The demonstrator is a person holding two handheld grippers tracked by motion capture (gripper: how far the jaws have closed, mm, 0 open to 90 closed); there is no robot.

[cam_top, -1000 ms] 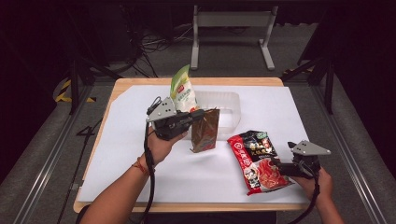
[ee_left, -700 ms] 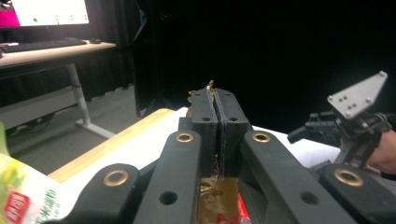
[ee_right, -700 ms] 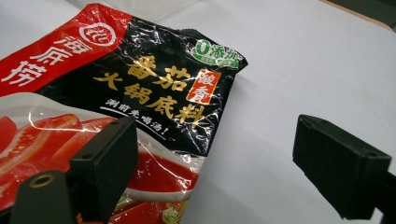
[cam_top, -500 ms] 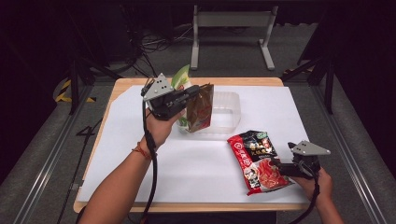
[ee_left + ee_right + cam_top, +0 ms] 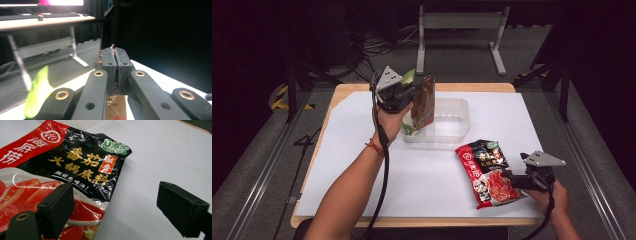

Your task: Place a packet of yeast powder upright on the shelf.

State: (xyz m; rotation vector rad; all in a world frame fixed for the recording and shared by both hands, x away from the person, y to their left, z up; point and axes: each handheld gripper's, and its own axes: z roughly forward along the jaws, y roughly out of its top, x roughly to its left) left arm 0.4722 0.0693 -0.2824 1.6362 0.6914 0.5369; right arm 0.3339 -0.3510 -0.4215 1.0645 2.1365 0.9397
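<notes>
A white sheet (image 5: 362, 170) covers most of a wooden table (image 5: 343, 89), whose edge shows along the far and near sides. Behind the table stands a grey metal frame (image 5: 460, 22) on dark floor, with cables (image 5: 382, 47) lying to its left (some yellow and black tape (image 5: 279, 97) marks the floor beside the table's left corner).

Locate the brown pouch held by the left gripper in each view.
High view: the brown pouch hangs upright at upper centre, over the clear tub.
Left gripper view: a brown strip at bottom centre, pinched between the shut jaws.
Right gripper view: not in it.
Shared landmark: the green packet beside the left gripper.
</notes>
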